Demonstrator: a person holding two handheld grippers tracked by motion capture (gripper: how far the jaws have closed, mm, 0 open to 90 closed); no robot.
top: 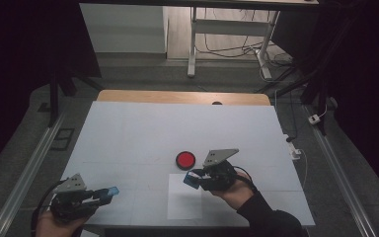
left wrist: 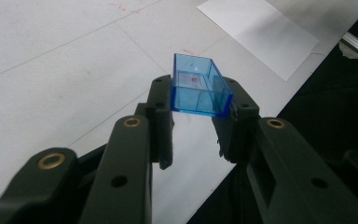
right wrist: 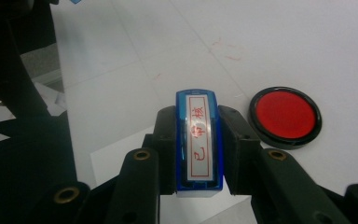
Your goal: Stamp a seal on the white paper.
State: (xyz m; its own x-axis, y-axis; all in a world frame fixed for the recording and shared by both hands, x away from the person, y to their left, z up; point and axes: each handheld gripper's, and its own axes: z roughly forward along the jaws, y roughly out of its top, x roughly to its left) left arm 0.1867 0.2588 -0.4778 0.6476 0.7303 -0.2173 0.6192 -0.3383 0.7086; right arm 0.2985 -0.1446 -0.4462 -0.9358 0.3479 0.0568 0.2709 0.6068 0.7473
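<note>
Table (top: 128, 133) layout from the high view: I have the left gripper (top: 109, 192) low at the near left corner, carrying a blue cap (top: 112, 190) at its tips. The right gripper (top: 193, 178) sits near the middle, just above the far edge of a white paper sheet (top: 184, 202), with the red ink pad (top: 185, 159) just beyond it.

Left gripper view: the jaws are pinched on the clear blue cap (left wrist: 199, 92), one on each long side. The cap is hollow, open end facing the camera, and held off the table surface. The paper sheet (left wrist: 261, 32) lies farther off.

Right gripper view: the jaws are clamped on the blue stamp (right wrist: 199, 144) along its long sides; its label with red characters faces the camera. The ink pad (right wrist: 285, 116) lies uncovered just beside the stamp, apart from it.

Step in hand, as I judge it: cap is off, stamp is ready for inking. Next move calls for bringing the stamp face squarely down onto the ink pad, then onto the paper sheet, keeping the left gripper parked clear with the cap.
</note>
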